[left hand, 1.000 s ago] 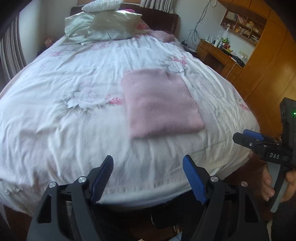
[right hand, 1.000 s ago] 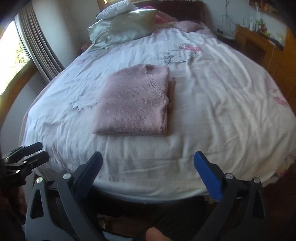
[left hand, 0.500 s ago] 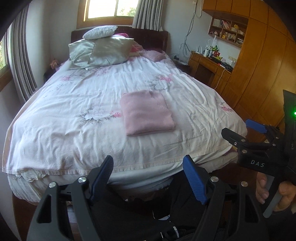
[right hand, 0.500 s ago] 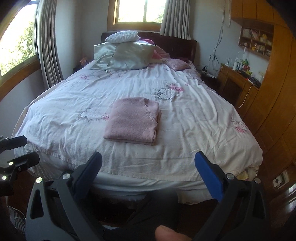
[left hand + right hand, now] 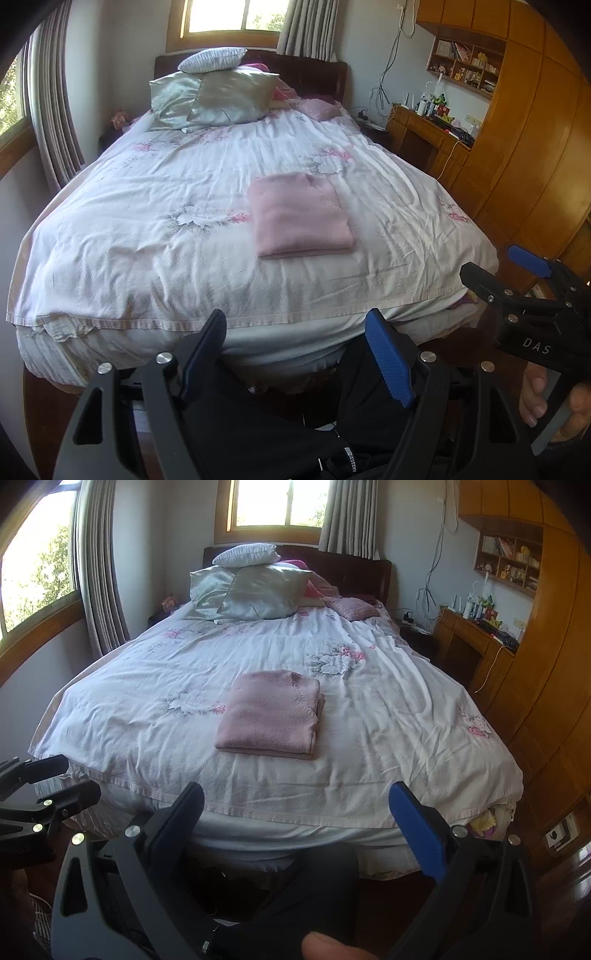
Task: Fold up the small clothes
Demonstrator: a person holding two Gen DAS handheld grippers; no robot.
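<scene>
A pink knit sweater (image 5: 301, 216) (image 5: 271, 714) lies folded into a neat rectangle on the white floral bedspread (image 5: 147, 229) (image 5: 388, 716), near the foot of the bed. My left gripper (image 5: 297, 350) is open, held off the bed's foot edge, well short of the sweater, with nothing between its blue pads. My right gripper (image 5: 297, 814) is open too, also back from the foot edge and empty. In the left wrist view the right gripper (image 5: 506, 269) shows at the right, held by a hand (image 5: 535, 398). The left gripper (image 5: 40, 786) shows at the left edge of the right wrist view.
Silver pillows (image 5: 218, 96) (image 5: 255, 587) are stacked at the headboard. A wooden desk (image 5: 428, 133) and wardrobe (image 5: 535, 147) stand along the right wall. Curtains (image 5: 99, 572) and windows line the left and far walls. Dark trousers (image 5: 295, 424) fill the bottom of both views.
Both grippers have pulled back and up from the bed, so the folded sweater looks smaller and the whole room shows. Both stay open and empty.
</scene>
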